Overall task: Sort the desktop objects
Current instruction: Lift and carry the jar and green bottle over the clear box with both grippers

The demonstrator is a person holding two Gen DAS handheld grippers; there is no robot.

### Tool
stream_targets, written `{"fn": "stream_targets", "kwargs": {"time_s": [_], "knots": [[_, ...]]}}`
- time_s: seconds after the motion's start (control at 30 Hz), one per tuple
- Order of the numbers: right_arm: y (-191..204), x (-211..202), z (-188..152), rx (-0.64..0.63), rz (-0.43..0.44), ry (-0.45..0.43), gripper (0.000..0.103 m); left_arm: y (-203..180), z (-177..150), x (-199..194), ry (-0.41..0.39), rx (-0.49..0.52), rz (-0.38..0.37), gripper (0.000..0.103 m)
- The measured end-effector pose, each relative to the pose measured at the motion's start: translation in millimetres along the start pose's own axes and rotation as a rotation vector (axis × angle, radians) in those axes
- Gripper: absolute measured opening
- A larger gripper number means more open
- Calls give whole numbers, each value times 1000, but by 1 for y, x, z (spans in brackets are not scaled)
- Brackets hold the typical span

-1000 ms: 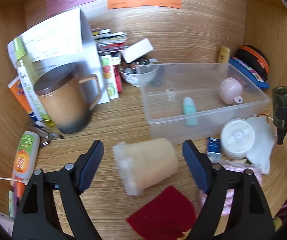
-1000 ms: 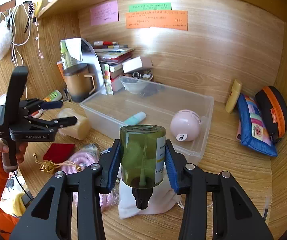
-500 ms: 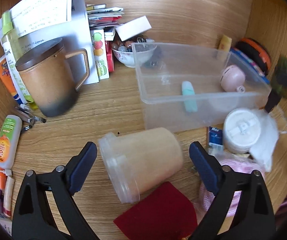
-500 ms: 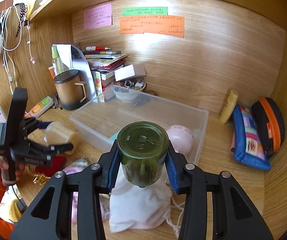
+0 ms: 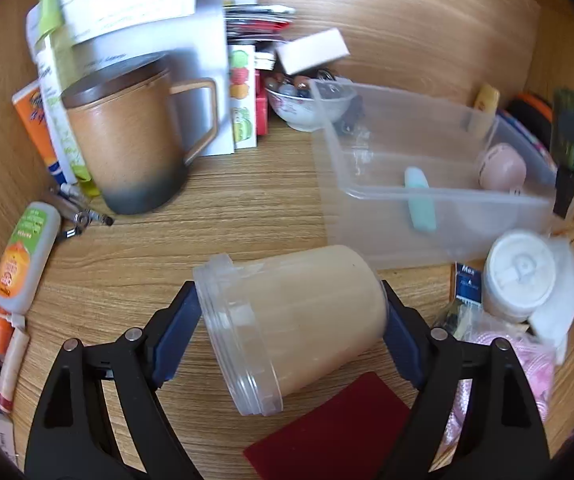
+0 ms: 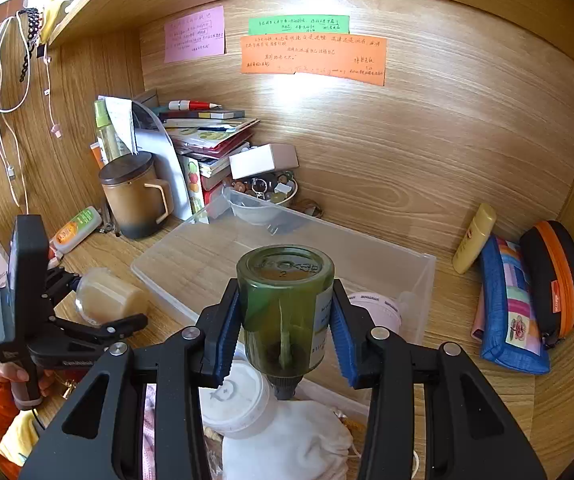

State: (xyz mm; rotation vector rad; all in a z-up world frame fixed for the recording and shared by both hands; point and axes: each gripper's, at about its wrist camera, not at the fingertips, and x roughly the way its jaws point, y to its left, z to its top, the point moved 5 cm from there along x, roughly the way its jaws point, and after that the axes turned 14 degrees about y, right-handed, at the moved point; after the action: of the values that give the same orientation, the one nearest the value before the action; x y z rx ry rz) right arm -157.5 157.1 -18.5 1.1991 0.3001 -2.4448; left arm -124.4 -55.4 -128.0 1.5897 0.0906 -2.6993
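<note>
The left gripper had its jaws closing end to end around the cream jar lying on the table; its slick plastic looked liable to slip. The right gripper clamped the green glass bottle above the clear bin.

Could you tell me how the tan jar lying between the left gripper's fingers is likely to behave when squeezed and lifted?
The tan jar lies on its side, so it may roll if nudged. Its smooth, rounded wall could slip between the left gripper pads. It looks like rigid plastic, probably not crushing.
</note>
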Motion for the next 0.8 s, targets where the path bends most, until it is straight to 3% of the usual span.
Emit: {"fn": "stream_targets", "kwargs": {"time_s": [0.33, 0.57, 0.8], "knots": [[-3, -2, 17, 3, 0, -30, 38, 23, 16, -34, -88, -34, 45, 85], [-11, 16, 23, 28, 11, -8, 38, 9, 48, -60, -160, 10, 27, 85], [-21, 36, 26, 44, 28, 27, 38, -21, 73, -61, -168, 81, -15, 85]]}}
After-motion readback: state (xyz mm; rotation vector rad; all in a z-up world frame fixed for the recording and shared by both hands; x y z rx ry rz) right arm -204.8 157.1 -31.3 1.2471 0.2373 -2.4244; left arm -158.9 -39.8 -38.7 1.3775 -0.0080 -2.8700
